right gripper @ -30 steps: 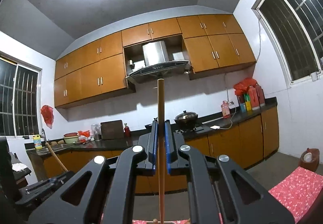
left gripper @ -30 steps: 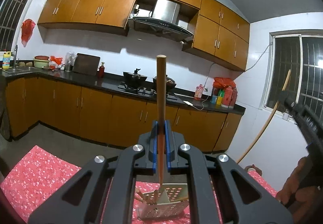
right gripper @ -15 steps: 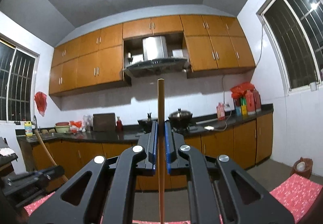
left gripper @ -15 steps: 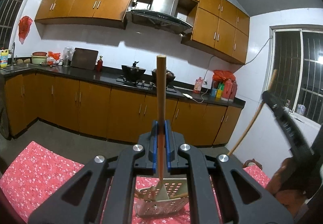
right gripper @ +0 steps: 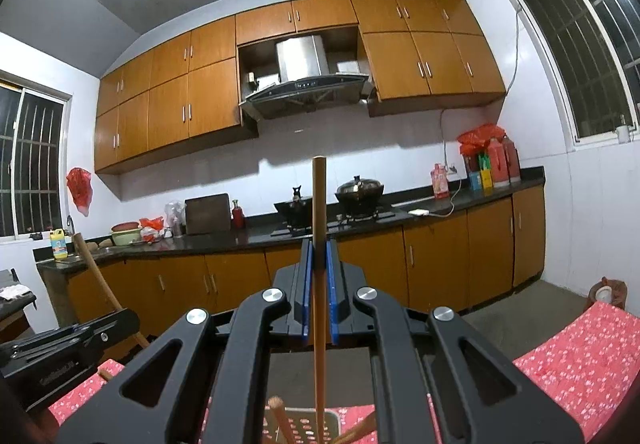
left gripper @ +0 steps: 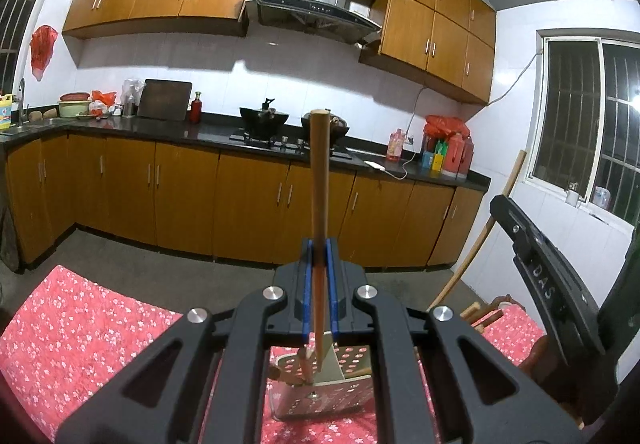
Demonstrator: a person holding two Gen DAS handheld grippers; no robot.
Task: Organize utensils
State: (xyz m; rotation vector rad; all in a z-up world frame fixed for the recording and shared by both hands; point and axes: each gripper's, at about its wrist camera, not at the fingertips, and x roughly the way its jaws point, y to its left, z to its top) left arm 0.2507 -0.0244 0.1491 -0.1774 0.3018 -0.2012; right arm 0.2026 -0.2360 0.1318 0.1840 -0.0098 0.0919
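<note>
In the left wrist view my left gripper (left gripper: 319,244) is shut on a thick wooden utensil handle (left gripper: 320,164) that stands upright. Its lower end reaches into a perforated metal utensil holder (left gripper: 344,400) on the table, beside other wooden utensils (left gripper: 305,362). My right gripper (right gripper: 319,244) is shut on a thin wooden stick (right gripper: 319,200), also upright, whose lower end hangs over the holder (right gripper: 310,424). Each gripper shows in the other's view: the right gripper (left gripper: 505,206) at the right, the left gripper (right gripper: 120,318) at the lower left.
A red floral tablecloth (left gripper: 80,324) covers the table under the holder. Beyond it are bare floor and a long kitchen counter (left gripper: 180,132) with pots, bottles and orange cabinets. Barred windows flank the room. A small pot (right gripper: 606,292) sits on the floor at the right.
Both grippers have sunk toward the holder with their utensils still clamped. The holder shows more fully under each gripper, and the right gripper has come closer in the left view.
</note>
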